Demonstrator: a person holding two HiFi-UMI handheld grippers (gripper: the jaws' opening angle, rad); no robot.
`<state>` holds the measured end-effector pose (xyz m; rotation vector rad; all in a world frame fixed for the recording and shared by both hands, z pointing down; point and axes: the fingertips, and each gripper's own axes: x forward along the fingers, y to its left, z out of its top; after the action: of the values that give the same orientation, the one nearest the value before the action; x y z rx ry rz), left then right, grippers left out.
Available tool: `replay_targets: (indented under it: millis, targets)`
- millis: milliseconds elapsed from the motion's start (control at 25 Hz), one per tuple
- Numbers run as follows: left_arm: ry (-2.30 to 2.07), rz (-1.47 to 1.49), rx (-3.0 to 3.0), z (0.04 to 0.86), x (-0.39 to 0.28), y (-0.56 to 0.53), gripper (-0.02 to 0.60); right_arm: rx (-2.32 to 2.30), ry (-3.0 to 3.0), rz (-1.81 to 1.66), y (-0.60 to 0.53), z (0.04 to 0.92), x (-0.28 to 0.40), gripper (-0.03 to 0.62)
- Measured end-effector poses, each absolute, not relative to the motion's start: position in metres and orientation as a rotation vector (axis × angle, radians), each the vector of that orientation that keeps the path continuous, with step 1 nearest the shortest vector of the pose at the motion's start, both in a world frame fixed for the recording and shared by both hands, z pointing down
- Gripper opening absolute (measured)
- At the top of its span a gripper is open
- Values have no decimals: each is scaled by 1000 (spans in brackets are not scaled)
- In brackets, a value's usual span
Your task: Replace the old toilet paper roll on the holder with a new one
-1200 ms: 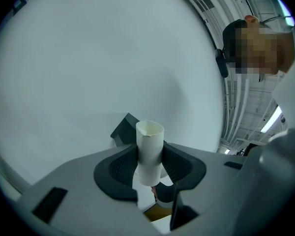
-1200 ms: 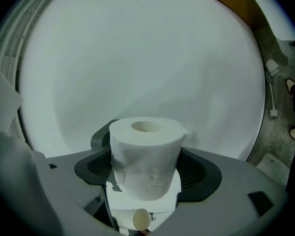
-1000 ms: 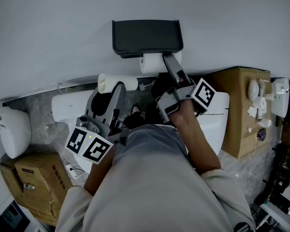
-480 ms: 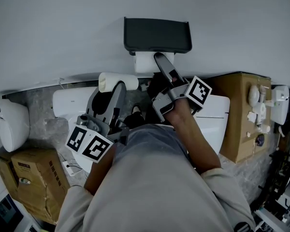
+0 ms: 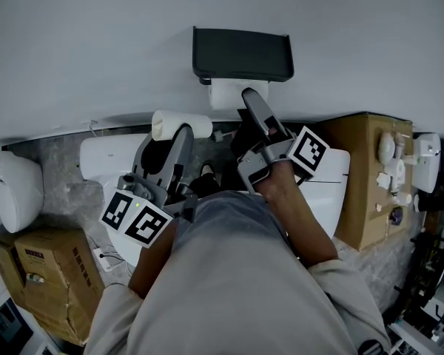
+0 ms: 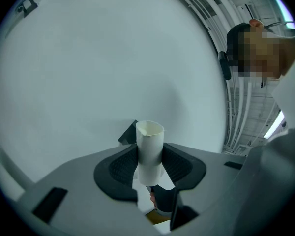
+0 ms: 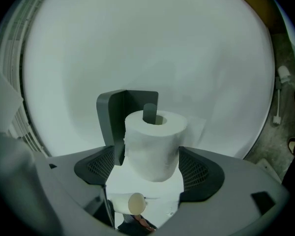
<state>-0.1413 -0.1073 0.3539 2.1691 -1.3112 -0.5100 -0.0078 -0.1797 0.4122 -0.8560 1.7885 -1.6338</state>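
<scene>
A black wall holder (image 5: 242,52) hangs above the toilet. The new white roll (image 5: 228,93) sits just under it. In the right gripper view the roll (image 7: 155,141) has the holder's dark spindle (image 7: 150,113) in its core. My right gripper (image 7: 151,156) is shut on the roll, with one pad at each side; it shows in the head view too (image 5: 246,98). My left gripper (image 5: 179,135) is held lower and to the left, shut on the empty cardboard tube (image 5: 179,124). That tube (image 6: 149,141) stands upright between its jaws (image 6: 150,154).
A white toilet tank (image 5: 103,161) lies below both grippers. A cardboard box (image 5: 366,176) with small white fittings on it stands at the right. Another box (image 5: 48,276) and a white fixture (image 5: 15,191) are at the left. The plain wall fills the top.
My right gripper has shifted slightly with the new roll under the holder. The left gripper and its tube have kept still.
</scene>
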Motion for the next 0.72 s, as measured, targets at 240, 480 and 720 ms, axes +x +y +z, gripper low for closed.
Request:
replay_targets:
  millis: [240,480,720]
  targets:
    - [-1285,-514,2183,351,-140,-106,144,-843,1788,-1647,-156,408,-1,404]
    - [-1239,-495,2209,348,-134,-109,145,-890,1929,-1565,-134,392,4,403]
    - [-1228,-476,2239,344,-128,-115,144,-913,2112,-1405,-127,365,5,399]
